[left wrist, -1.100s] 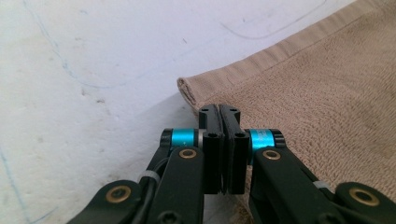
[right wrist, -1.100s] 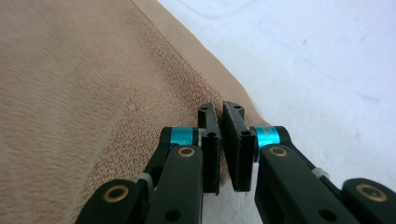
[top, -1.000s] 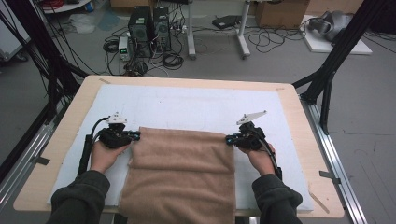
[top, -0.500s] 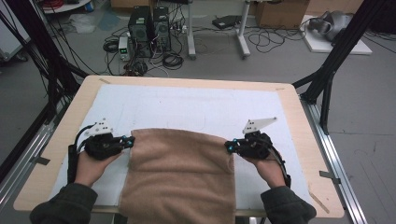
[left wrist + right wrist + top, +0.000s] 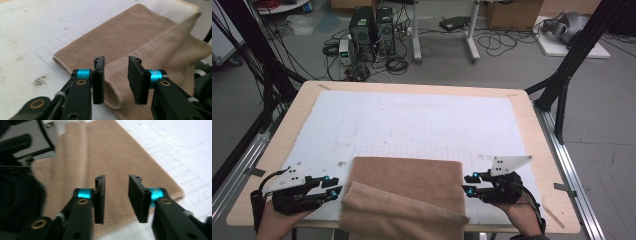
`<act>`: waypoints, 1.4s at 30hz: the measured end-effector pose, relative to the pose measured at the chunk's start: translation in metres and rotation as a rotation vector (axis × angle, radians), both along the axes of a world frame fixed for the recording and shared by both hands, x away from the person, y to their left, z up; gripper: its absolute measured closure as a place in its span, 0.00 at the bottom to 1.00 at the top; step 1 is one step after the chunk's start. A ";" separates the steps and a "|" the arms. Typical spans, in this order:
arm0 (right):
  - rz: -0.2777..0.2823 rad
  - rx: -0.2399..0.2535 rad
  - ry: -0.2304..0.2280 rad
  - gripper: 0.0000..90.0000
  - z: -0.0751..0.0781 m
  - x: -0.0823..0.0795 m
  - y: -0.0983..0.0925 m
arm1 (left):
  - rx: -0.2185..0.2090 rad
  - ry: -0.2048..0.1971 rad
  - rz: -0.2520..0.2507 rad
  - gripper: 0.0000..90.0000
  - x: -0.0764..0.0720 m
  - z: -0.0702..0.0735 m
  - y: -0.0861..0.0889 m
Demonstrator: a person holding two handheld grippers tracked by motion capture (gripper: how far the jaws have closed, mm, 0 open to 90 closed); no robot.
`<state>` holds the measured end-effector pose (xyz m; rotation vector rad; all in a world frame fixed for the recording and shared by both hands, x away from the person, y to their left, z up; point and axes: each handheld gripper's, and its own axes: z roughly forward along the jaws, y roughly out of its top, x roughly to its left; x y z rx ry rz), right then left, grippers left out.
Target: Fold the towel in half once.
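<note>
towel folded, both grippers let go

lab floor behind w/ pc towers and loose cables; wooden table up front carries a white gridded mat.

brown towel lies at the near edge of the mat, between the two grippers. a doubled flap sits on its near half, near edge hangs over the table's front. fold looks loose, upper layer puffed at the left corner, so prob. one fold is down and not yet smoothed.

left gripper just beside the towel's left edge, jaws have just been opening, part open now, nothing pinched; in left gripper view the gap frames the folded corner but pads stand clear of cloth.

right gripper same on the right edge: jaws just opened partway, empty, towel lying flat beyond them.

both off to the sides, judged so the flap settles w/o being dragged.
</note>
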<state>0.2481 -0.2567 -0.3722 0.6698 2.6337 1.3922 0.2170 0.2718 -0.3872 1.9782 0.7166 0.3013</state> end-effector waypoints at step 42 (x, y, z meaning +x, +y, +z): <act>-0.247 -0.136 0.010 0.94 0.007 0.169 0.023 | 0.068 -0.010 0.272 0.92 0.189 0.025 -0.054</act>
